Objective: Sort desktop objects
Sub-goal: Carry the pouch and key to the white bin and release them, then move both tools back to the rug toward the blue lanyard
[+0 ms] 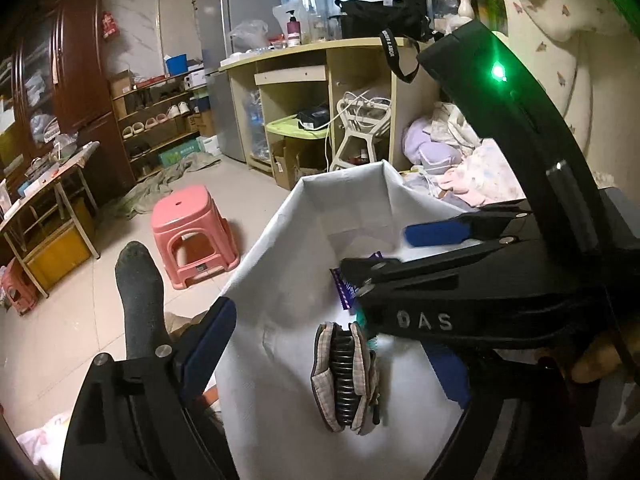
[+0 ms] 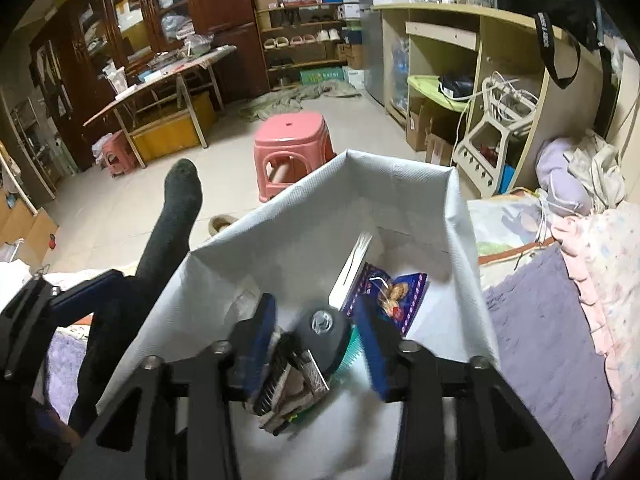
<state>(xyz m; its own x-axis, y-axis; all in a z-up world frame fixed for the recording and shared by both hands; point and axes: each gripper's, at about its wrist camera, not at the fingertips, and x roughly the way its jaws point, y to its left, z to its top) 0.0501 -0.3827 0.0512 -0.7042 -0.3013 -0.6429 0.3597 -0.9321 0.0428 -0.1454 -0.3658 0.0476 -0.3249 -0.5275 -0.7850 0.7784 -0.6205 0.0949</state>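
Observation:
A white fabric storage bin (image 1: pixel 280 248) (image 2: pixel 304 216) holds the sorted objects. In the right wrist view my right gripper (image 2: pixel 320 344) is open inside the bin, its blue fingers (image 2: pixel 262 336) either side of a black car key (image 2: pixel 324 332), which looks loose and blurred above a plaid hair claw clip (image 2: pixel 276 396). A purple snack packet (image 2: pixel 394 294), a teal comb (image 2: pixel 350 354) and a white card (image 2: pixel 352 268) lie behind. In the left wrist view the clip (image 1: pixel 346 376) lies on the bin floor. My left gripper (image 1: pixel 328 344) is open at the bin's near rim, with the right gripper (image 1: pixel 420 276) above.
The bin sits on a bed with purple and pink bedding (image 2: pixel 560 320). A leg in a dark sock (image 2: pixel 172 232) stretches out left of the bin. A pink stool (image 2: pixel 294 144) stands on the tiled floor beyond. A desk (image 2: pixel 460 40) and shelves are at the back.

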